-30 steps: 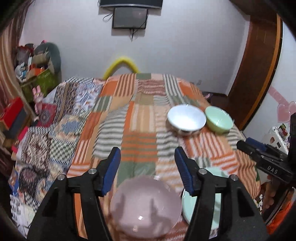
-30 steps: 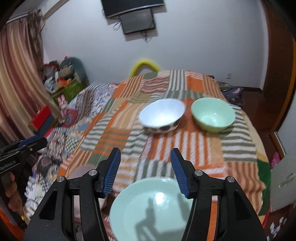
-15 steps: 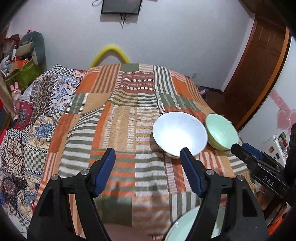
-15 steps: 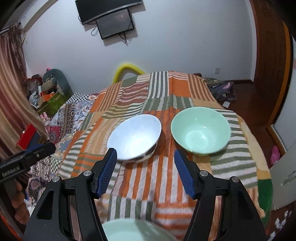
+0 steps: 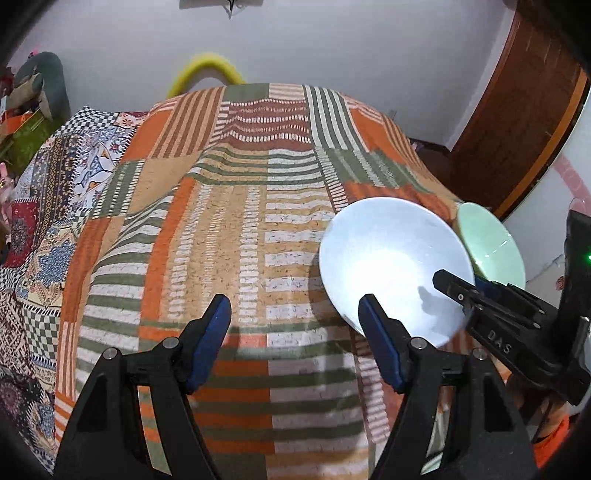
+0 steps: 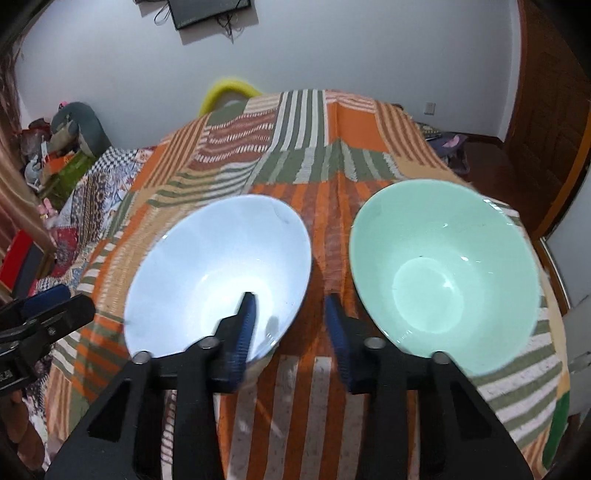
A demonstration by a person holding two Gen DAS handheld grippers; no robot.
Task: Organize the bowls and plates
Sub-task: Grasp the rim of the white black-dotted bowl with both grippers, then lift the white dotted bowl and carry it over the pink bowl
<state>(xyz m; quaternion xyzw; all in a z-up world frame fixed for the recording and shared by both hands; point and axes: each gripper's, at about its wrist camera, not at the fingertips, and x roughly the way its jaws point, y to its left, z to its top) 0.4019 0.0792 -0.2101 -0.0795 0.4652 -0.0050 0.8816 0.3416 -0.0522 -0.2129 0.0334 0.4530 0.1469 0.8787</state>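
My right claw (image 6: pixel 290 325) is closing around the white bowl's (image 6: pixel 218 273) rim at its four o'clock, pads not yet pressing. My left claw (image 5: pixel 295 332) is hanging spread over the striped blanket (image 5: pixel 236 229), gripping nothing

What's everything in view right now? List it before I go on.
white bowl: one, white, on the blanket, left of the green one, apart
green bowl: one, pale green, on the blanket near its right edge
blanket: one, orange, green and cream patchwork, under both bowls
yellow arch: one, yellow, behind the blanket's far end
screen: one, black, on the far wall
door: one, brown wood, right
left tongs: one, black with blue pads, open over bare blanket
right tongs: one, same colours, closing astride the white bowl's near rim
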